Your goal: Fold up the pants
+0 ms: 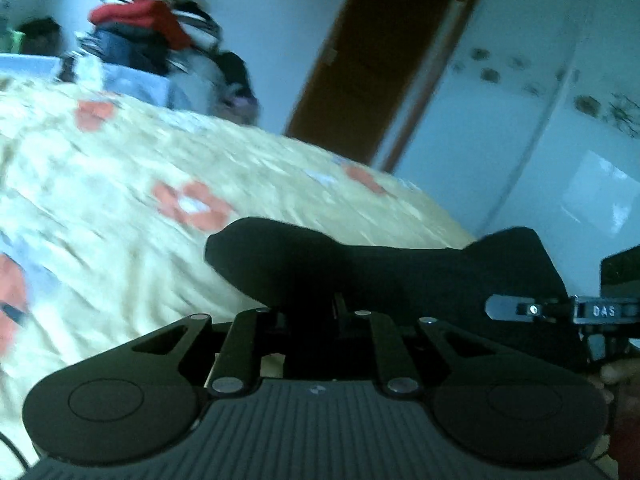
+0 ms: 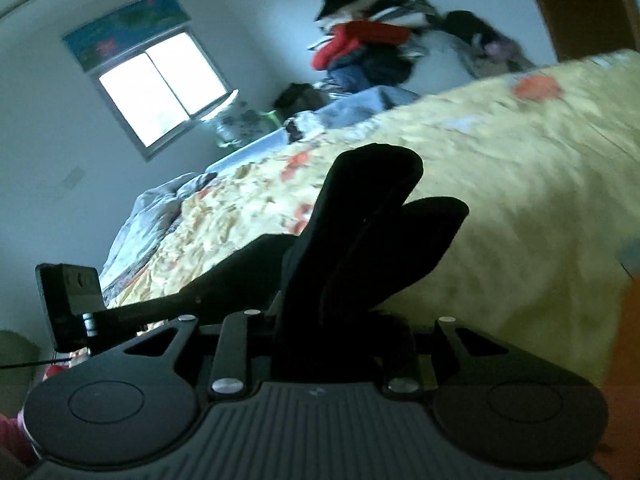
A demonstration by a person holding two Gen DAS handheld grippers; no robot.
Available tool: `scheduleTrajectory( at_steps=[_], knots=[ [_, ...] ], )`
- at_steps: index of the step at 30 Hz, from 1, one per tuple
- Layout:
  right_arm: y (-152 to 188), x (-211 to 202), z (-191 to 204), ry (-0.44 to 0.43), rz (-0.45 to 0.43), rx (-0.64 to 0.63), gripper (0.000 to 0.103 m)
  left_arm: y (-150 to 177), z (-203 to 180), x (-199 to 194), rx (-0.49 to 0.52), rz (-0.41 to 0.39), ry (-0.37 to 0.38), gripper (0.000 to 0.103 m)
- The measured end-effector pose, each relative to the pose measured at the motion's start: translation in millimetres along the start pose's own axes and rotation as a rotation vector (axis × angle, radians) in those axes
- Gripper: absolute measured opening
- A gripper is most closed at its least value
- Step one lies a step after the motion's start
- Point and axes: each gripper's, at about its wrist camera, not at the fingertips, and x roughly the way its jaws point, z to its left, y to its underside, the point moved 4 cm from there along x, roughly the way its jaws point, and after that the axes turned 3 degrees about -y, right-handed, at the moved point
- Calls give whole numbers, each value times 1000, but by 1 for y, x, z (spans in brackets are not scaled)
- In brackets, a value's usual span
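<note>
The black pants (image 1: 360, 264) hang off the flowered bed cover (image 1: 120, 200), stretched between both grippers. In the left wrist view my left gripper (image 1: 312, 300) is shut on a bunched fold of the cloth, which hides the fingertips. The cloth runs right toward the metal frame of the other device (image 1: 596, 312). In the right wrist view my right gripper (image 2: 332, 312) is shut on a thick bundle of the pants (image 2: 372, 200), which stands up out of the jaws in two rounded folds. A taut black strip leads left from it.
The bed cover (image 2: 520, 160) fills the space ahead, with a crumpled grey blanket (image 2: 144, 216) on it. A pile of clothes (image 1: 152, 28) is stacked at the bed's far side. A brown door (image 1: 380, 60) and a white wardrobe (image 1: 540, 100) stand on the right. A window (image 2: 160, 88) is in the far wall.
</note>
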Motion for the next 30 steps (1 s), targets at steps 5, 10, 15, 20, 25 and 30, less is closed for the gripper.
scheduleTrajectory(
  at_steps=[5, 10, 15, 20, 25, 30],
  knots=[
    [-13, 48, 5, -22, 20, -17, 29, -18, 25, -7, 63, -30, -114, 17],
    [1, 93, -14, 84, 118, 6, 36, -9, 54, 20, 36, 98, -205, 42],
    [9, 82, -19, 147, 163, -52, 52, 1, 64, 15, 17, 88, -298, 83],
    [-1, 50, -15, 342, 141, -198, 73, -6, 63, -3, 20, 32, -407, 94],
    [-18, 41, 17, 283, 44, -303, 74, -14, 23, -18, 89, -59, -346, 101],
    [16, 90, 37, 225, 261, -444, 74, 2, 5, 7, 121, 53, -191, 102]
  ],
)
